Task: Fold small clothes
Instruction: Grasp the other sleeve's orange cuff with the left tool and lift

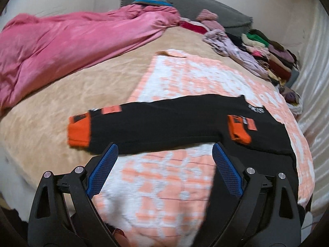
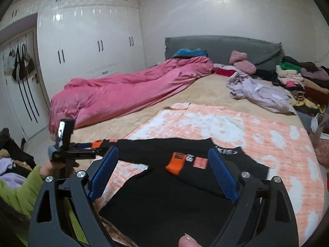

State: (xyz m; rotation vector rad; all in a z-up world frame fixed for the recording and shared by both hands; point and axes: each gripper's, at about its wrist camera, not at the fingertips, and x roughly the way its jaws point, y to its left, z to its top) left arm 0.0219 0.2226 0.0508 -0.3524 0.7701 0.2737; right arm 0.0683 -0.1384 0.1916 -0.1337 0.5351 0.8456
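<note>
A black small garment (image 1: 174, 123) with orange cuffs (image 1: 79, 131) lies spread across an orange-and-white blanket (image 1: 164, 195) on the bed. My left gripper (image 1: 165, 146) stands open just short of the garment's near edge, with nothing between its blue pads (image 1: 102, 168). In the right wrist view the same black garment (image 2: 160, 201) lies under my right gripper (image 2: 163, 151), which is open wide and grips nothing. One sleeve with its orange cuff (image 2: 176, 163) is folded onto the body. The left gripper (image 2: 90, 145) shows at the left, held by a hand in a green sleeve (image 2: 22, 193).
A pink duvet (image 2: 127, 94) lies bunched along the bed's left side before a grey headboard (image 2: 222, 47). A lilac garment (image 2: 259, 92) and a pile of mixed clothes (image 2: 302, 82) fill the far right. White wardrobes (image 2: 88, 41) stand behind. A thumb (image 2: 188, 241) shows at the bottom.
</note>
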